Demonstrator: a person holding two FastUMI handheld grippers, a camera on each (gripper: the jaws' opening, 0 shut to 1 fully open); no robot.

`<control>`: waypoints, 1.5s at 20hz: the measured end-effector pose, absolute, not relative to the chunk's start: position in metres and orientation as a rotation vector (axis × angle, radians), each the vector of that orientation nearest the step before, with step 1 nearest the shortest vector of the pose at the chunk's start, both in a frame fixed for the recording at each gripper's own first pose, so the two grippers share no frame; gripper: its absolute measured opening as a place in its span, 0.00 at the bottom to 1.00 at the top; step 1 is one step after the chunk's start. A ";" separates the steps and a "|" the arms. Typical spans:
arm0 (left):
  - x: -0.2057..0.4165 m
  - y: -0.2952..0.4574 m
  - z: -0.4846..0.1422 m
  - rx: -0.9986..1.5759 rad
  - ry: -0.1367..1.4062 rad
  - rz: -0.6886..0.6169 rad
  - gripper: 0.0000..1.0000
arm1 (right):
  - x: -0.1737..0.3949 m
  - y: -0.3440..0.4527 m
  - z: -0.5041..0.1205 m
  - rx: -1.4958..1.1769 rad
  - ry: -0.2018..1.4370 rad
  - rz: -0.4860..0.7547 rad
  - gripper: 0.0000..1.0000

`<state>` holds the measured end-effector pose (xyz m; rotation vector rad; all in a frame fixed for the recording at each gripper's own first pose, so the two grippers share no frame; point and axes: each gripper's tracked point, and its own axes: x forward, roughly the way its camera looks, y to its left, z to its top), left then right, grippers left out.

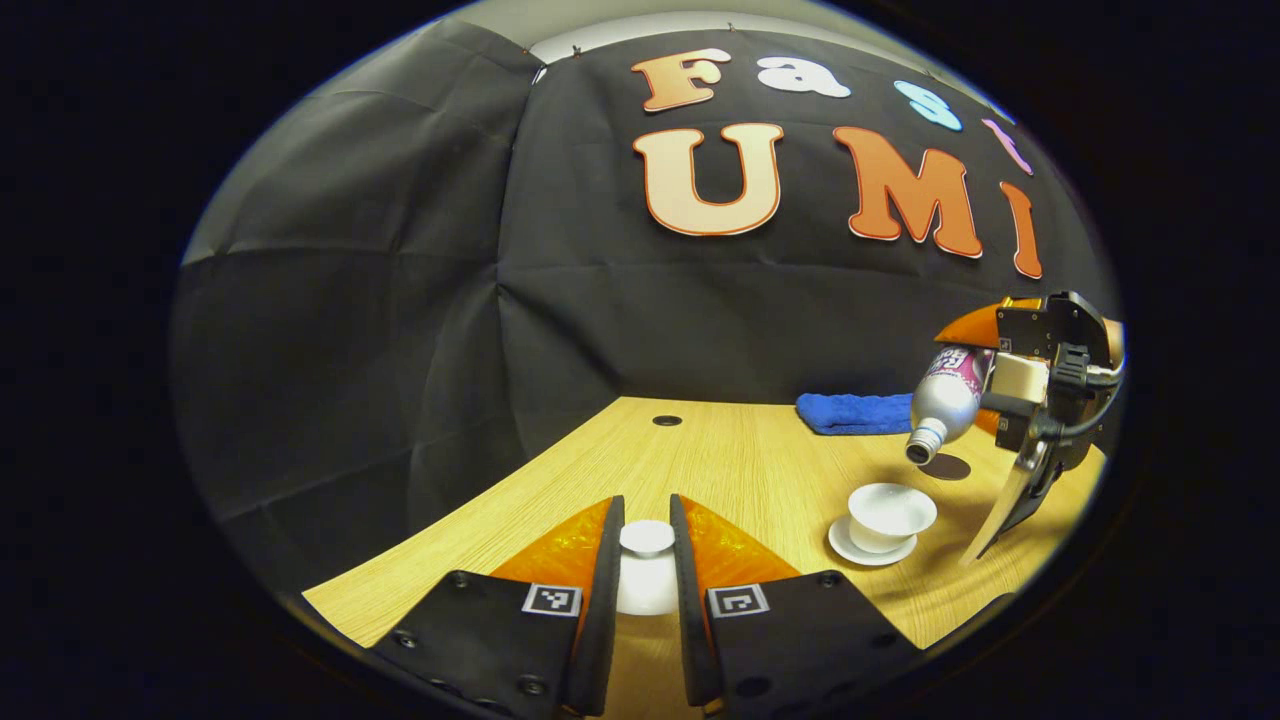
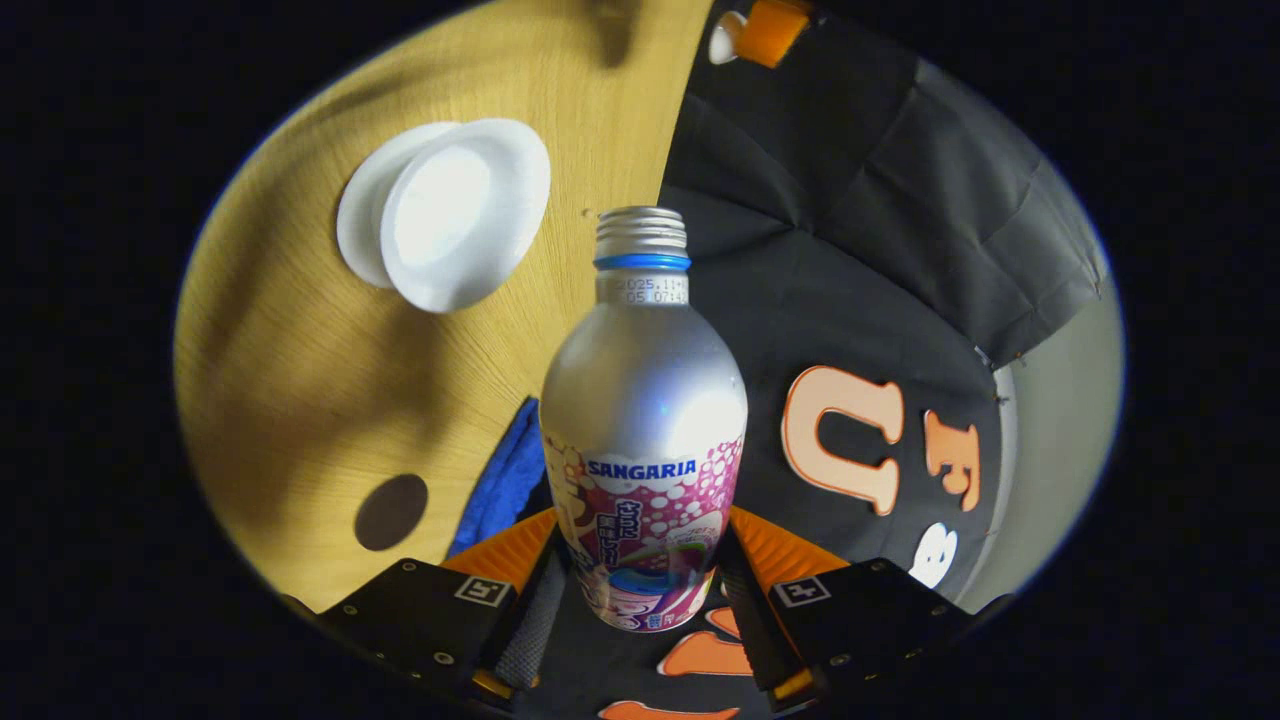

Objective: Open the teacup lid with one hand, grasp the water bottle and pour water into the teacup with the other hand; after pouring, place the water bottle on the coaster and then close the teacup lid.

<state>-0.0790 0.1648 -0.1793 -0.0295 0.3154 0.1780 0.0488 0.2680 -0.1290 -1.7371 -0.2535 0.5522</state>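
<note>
The right gripper [image 2: 640, 600] clamps the tilted water bottle [image 1: 945, 400] above and beside the open teacup [image 1: 890, 515], while the left gripper [image 1: 645, 600] pinches the lid [image 1: 646, 565]; off-centre pouring could splash the table [image 1: 720, 470]

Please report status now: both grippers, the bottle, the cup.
Left gripper shut on white teacup lid. Right gripper shut on silver water bottle, tilted near open white teacup. Nothing between them.

"SANGARIA" on water bottle [image 2: 643, 420]
</note>
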 end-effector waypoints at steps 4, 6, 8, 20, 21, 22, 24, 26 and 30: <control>-0.074 0.154 -0.173 -0.029 0.303 0.156 0.32 | 0.045 0.262 -0.127 -1.594 -0.189 0.555 0.80; -0.069 0.150 -0.166 -0.028 0.295 0.147 0.32 | 0.049 0.256 -0.128 -1.502 -0.136 0.559 0.80; -0.067 0.148 -0.165 -0.027 0.293 0.141 0.32 | 0.051 0.247 -0.127 -1.418 -0.091 0.552 0.80; -0.049 0.113 -0.143 -0.004 0.272 0.083 0.32 | 0.077 0.190 -0.127 -0.924 0.120 0.460 0.81; -0.048 0.110 -0.142 -0.003 0.269 0.079 0.32 | 0.077 0.186 -0.128 -0.889 0.137 0.455 0.81; -0.047 0.107 -0.139 -0.002 0.267 0.074 0.32 | 0.079 0.183 -0.129 -0.854 0.147 0.444 0.80; -0.047 0.101 -0.136 -0.001 0.264 0.066 0.32 | 0.081 0.171 -0.129 -0.783 0.172 0.433 0.81; -0.043 0.094 -0.134 -0.002 0.265 0.060 0.32 | 0.089 0.169 -0.134 -0.711 0.192 0.429 0.81; -0.040 0.084 -0.130 -0.001 0.263 0.049 0.32 | 0.099 0.160 -0.144 -0.543 0.249 0.423 0.81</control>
